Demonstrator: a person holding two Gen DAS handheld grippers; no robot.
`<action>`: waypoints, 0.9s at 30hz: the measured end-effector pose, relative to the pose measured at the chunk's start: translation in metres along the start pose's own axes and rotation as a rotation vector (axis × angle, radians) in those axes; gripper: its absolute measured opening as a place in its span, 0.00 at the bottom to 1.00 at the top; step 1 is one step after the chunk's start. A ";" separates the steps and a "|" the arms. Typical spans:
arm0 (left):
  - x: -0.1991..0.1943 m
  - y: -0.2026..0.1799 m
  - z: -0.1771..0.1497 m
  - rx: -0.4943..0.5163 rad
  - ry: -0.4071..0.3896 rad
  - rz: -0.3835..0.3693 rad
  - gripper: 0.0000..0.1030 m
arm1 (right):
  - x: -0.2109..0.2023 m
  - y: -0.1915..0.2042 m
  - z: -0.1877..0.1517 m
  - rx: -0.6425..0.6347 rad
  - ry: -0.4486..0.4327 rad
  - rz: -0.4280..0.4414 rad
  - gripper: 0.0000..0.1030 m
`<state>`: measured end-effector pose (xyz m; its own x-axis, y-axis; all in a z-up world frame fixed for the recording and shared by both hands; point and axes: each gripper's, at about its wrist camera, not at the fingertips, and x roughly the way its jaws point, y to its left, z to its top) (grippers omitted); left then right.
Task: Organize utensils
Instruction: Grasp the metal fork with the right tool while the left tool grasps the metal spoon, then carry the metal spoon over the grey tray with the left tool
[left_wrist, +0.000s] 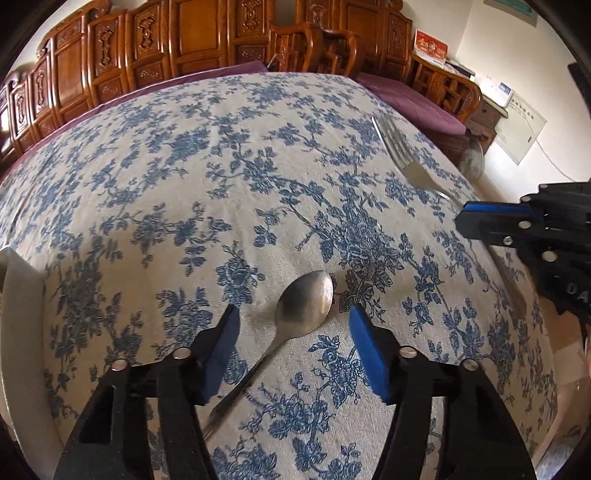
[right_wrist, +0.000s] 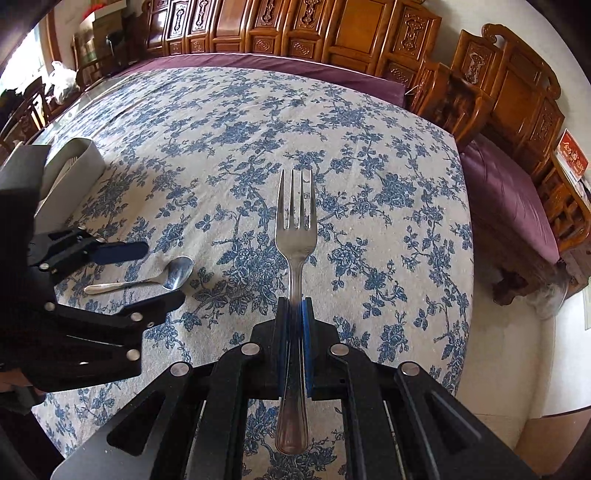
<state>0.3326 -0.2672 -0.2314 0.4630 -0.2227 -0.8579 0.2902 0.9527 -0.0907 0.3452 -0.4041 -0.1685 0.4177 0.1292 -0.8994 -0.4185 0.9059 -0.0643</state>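
A metal spoon (left_wrist: 304, 302) lies on the blue-flowered tablecloth, its bowl between the open fingers of my left gripper (left_wrist: 293, 314), handle running back toward me. The spoon also shows in the right wrist view (right_wrist: 162, 277), with the left gripper (right_wrist: 162, 271) open around it, low over the cloth. My right gripper (right_wrist: 294, 306) is shut on the handle of a metal fork (right_wrist: 295, 221), tines pointing away, held above the table. The fork also shows in the left wrist view (left_wrist: 402, 155), with the right gripper (left_wrist: 461, 221) at the right edge.
A white utensil holder (right_wrist: 70, 166) stands at the table's left side, behind the left gripper. Its white wall shows at the left edge in the left wrist view (left_wrist: 18, 295). Carved wooden cabinets (right_wrist: 332, 33) and purple-cushioned benches (right_wrist: 509, 195) surround the table.
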 end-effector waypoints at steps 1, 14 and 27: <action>0.003 -0.002 0.000 0.006 0.004 0.009 0.52 | 0.000 -0.001 -0.001 0.005 0.000 0.001 0.08; 0.001 0.020 0.007 0.012 -0.002 0.045 0.27 | 0.003 0.009 -0.012 0.008 0.015 0.007 0.08; -0.065 0.074 -0.011 -0.041 -0.130 0.049 0.26 | 0.001 0.061 0.003 -0.039 0.001 0.034 0.08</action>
<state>0.3151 -0.1806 -0.1881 0.5811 -0.1980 -0.7894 0.2311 0.9702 -0.0732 0.3230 -0.3475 -0.1721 0.4014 0.1594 -0.9019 -0.4634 0.8847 -0.0499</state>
